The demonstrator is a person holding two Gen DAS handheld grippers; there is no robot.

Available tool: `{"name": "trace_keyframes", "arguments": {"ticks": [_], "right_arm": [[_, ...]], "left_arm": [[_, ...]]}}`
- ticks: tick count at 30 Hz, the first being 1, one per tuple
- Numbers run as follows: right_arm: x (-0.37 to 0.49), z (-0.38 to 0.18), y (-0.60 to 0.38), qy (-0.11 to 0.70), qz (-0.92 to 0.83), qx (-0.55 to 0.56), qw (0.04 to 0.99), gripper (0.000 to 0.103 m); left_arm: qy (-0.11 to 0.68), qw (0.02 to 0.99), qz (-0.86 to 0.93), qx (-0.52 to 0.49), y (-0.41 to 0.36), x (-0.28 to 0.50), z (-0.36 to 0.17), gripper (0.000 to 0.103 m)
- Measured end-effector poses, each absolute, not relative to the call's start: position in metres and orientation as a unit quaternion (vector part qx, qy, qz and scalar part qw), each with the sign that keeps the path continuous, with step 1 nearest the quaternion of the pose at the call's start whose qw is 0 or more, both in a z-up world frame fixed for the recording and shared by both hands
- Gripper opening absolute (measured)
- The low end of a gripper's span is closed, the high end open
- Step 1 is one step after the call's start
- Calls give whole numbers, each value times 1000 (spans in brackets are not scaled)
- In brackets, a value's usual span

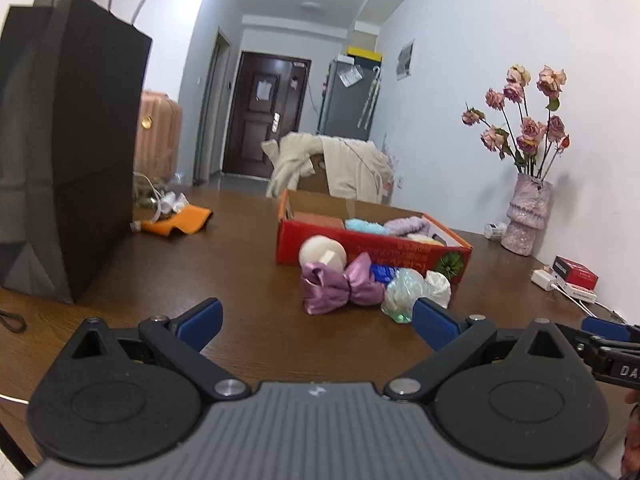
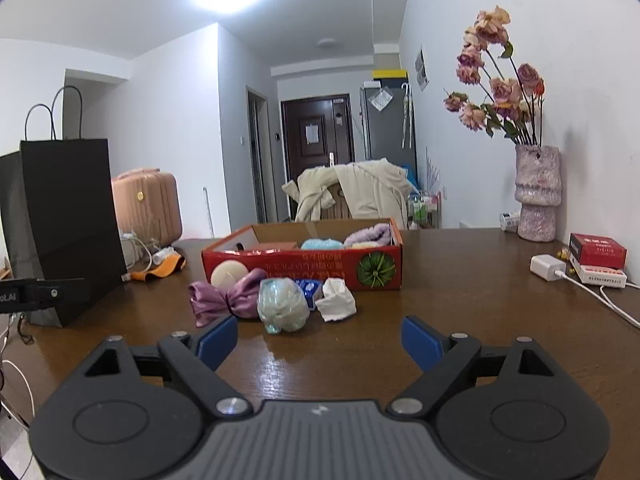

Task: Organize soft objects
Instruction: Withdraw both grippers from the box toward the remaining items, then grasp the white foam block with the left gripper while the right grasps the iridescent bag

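Left gripper (image 1: 316,322) jaws spread wide, nothing held; right gripper (image 2: 320,340) jaws likewise wide, empty. Soft items clustered on worktop (image 2: 460,312) mid-frame, just ahead of jaws: purple satin bow (image 2: 224,300), bagged puff (image 2: 282,304), white wad (image 2: 336,299), cream ball (image 2: 228,275), touching red box (image 2: 300,270) front. Box partly filled. Step judged: approach before pick. Next move judged to need closing on one item, lifted into box

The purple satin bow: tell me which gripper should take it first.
Probably left. The purple satin bow lies nearly straight ahead of the open left gripper. From the right gripper, also open, it sits off to the left, with the plastic-wrapped bundle nearer its line.
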State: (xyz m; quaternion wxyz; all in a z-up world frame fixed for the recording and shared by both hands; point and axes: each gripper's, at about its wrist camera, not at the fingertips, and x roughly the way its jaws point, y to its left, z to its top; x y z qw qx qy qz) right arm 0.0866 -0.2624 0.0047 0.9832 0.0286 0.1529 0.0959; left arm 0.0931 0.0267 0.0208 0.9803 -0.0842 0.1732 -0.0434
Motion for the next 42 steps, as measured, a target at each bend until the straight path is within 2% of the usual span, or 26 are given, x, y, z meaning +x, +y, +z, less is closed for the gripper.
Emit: {"name": "trace_keyframes", "arguments": {"ticks": [13,24,25,26,30,32,33,42], "right_arm": [[158,1,-270,193,100,24,976,72],[239,5,-275,225,94,28,969,71],[245,5,-275,225,98,32,969,68],[250,5,-273,225,105,35,968,63],[269,1,-257,232,143,31,962,61],[279,-2,-247,238,160,26,958,59],[285,-4,-242,244,169,23,955,58],[311,-19,-219,278,211,42,936,54]], "left_arm": [[220,969,-82,-81,-16,167,13,103],[234,967,-59,-80,-7,246,21,103],[239,966,-55,-83,-5,252,19,102],[244,964,-53,-86,-2,257,17,101],[257,958,-58,-110,8,272,4,94],[266,954,-69,-121,10,274,-1,82],[267,953,-77,-122,9,274,-1,80],[264,955,-79,-108,6,283,-11,80]]}}
